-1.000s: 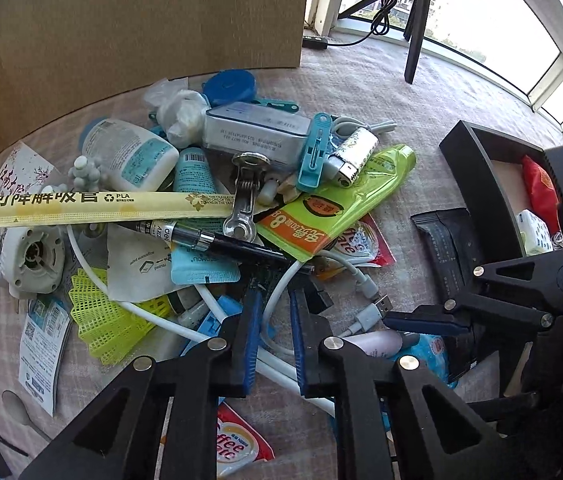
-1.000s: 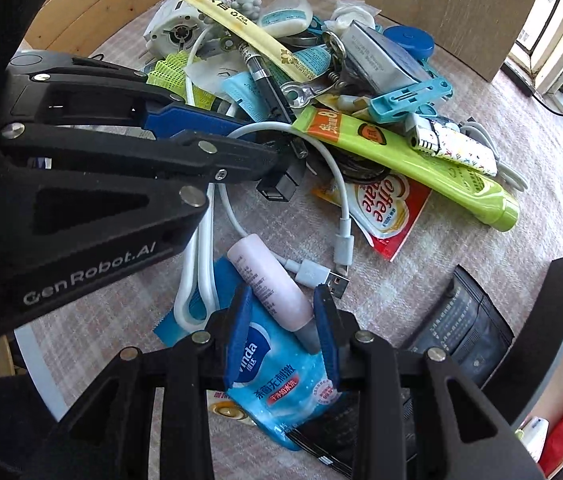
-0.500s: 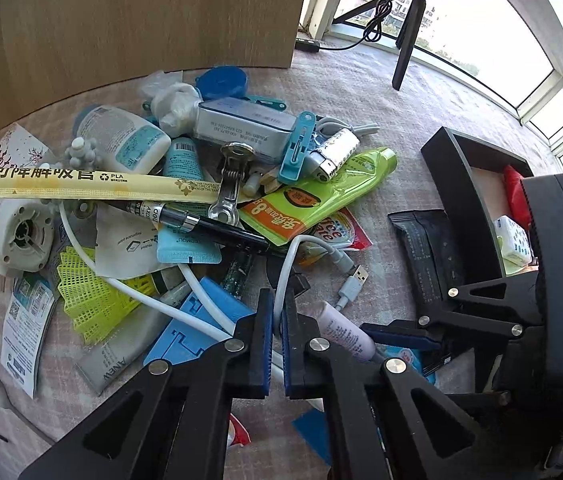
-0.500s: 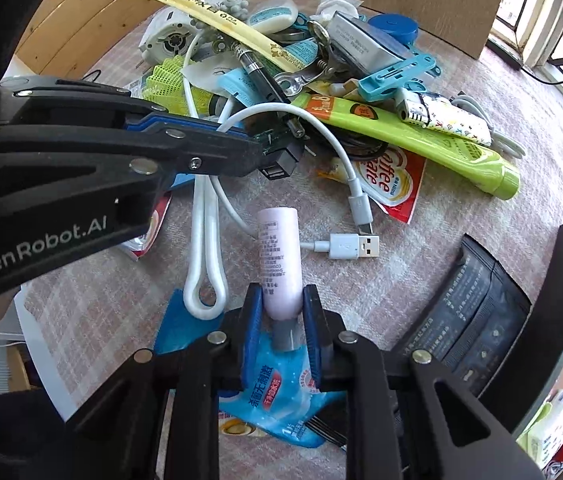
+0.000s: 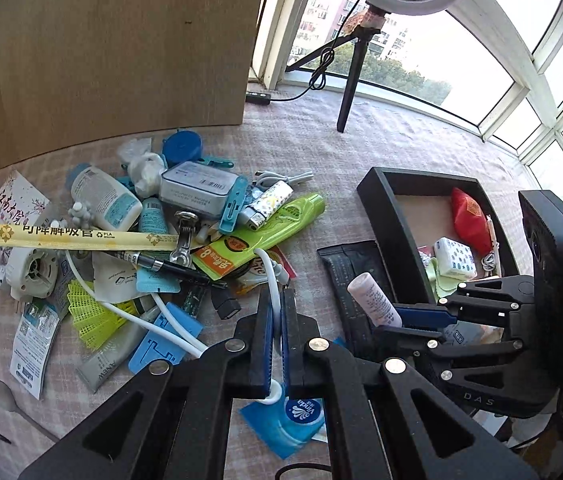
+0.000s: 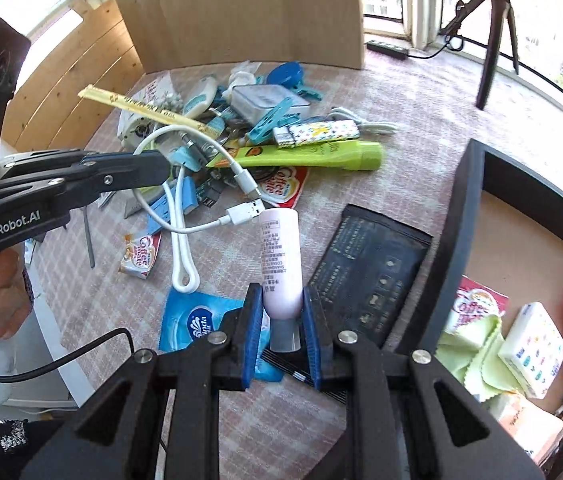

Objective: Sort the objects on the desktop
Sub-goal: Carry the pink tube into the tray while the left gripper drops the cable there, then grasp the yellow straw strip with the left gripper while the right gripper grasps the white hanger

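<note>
My left gripper (image 5: pixel 276 300) is shut on a white USB cable (image 5: pixel 269 276) and holds it lifted above the table; the cable also shows in the right wrist view (image 6: pixel 177 200), hanging from the left gripper (image 6: pixel 159 168). My right gripper (image 6: pixel 281 304) is shut on a pale pink tube (image 6: pixel 281 256), held by its cap end above a black pouch (image 6: pixel 369 268). The tube also shows in the left wrist view (image 5: pixel 373 298). A black sorting tray (image 5: pixel 385 216) stands to the right, holding a red packet (image 5: pixel 471 220) and a small white box (image 5: pixel 454 258).
A heap of objects lies at the back left: a green tube (image 5: pixel 269 232), a grey tin (image 5: pixel 197 188), a yellow straw sleeve (image 5: pixel 69 236), a white bottle (image 5: pixel 103 196). A blue tissue pack (image 6: pixel 201 324) lies near me. A tripod (image 5: pixel 351 80) stands behind. A cardboard wall (image 5: pixel 121 48) closes the back.
Both grippers have closed and risen: the left took hold of the white cable and lifted it, the right took the pink tube off the tissue pack and moved right, toward the tray.
</note>
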`<action>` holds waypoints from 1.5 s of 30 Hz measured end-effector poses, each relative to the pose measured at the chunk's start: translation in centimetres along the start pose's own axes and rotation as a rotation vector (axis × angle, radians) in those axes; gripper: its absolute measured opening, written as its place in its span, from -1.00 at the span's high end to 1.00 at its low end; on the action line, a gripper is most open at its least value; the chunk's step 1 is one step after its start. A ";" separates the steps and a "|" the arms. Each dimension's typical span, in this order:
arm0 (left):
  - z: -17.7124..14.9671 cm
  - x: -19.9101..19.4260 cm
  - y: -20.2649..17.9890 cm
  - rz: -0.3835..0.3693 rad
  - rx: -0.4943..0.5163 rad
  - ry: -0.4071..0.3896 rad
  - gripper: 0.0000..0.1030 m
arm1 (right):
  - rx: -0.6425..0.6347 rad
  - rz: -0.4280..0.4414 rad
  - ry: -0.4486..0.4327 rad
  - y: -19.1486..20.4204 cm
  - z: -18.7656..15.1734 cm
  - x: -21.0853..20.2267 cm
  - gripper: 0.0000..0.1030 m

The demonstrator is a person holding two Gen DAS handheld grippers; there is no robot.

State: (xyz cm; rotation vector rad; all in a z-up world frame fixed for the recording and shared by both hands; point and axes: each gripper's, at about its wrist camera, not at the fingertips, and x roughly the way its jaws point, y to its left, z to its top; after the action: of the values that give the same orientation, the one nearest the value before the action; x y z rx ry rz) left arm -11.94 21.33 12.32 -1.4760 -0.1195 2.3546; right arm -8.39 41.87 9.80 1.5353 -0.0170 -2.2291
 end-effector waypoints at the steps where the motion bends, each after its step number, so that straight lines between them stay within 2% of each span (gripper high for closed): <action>1: 0.3 -0.3 -0.7 -0.010 0.011 -0.007 0.95 | 0.022 -0.014 -0.014 -0.3 0.2 -0.3 0.62; 5: 1.5 -1.2 -4.2 -0.054 0.065 -0.034 0.95 | 0.104 -0.097 -0.061 -2.9 0.3 -1.7 0.62; 11: 2.8 -0.4 -10.5 -0.128 0.135 -0.044 0.95 | 0.242 -0.214 -0.120 -8.8 -1.6 -6.3 0.62; 18: 2.2 1.1 -18.8 -0.236 0.210 -0.014 0.94 | 0.352 -0.338 -0.165 -13.7 -4.2 -9.8 0.60; 19: 2.0 1.3 -19.7 -0.241 0.221 -0.009 0.81 | 0.362 -0.350 -0.166 -14.1 -4.5 -10.1 0.58; 20: 1.8 1.5 -20.4 -0.233 0.229 0.003 0.61 | 0.374 -0.356 -0.164 -14.4 -4.7 -10.4 0.45; 21: 1.6 1.6 -20.9 -0.225 0.236 0.008 0.20 | 0.383 -0.354 -0.167 -14.5 -4.8 -10.6 0.37; 22: 1.4 1.6 -21.1 -0.219 0.243 0.001 0.13 | 0.385 -0.348 -0.175 -14.5 -4.9 -10.8 0.37; 24: 1.1 1.4 -21.1 -0.191 0.256 -0.011 0.18 | 0.376 -0.342 -0.187 -14.2 -4.9 -11.0 0.37; 28: 1.0 1.1 -18.9 -0.147 0.217 -0.016 0.18 | 0.352 -0.306 -0.193 -12.9 -4.2 -10.5 0.37; 33: 0.6 1.0 -13.4 -0.083 0.108 -0.012 0.27 | 0.296 -0.243 -0.169 -10.0 -3.0 -8.6 0.37; 38: -0.8 0.5 -5.7 0.025 -0.007 -0.012 0.36 | 0.218 -0.172 -0.130 -6.1 -1.6 -6.0 0.37; 45: -2.5 -1.3 7.0 0.169 -0.253 -0.035 0.37 | 0.069 -0.072 -0.059 1.1 0.9 -1.4 0.37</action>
State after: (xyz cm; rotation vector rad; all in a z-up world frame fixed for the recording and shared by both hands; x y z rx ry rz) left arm -10.98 14.12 10.46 -1.6159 -0.3242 2.5789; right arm -8.43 41.14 11.69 1.5276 -0.0576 -2.3528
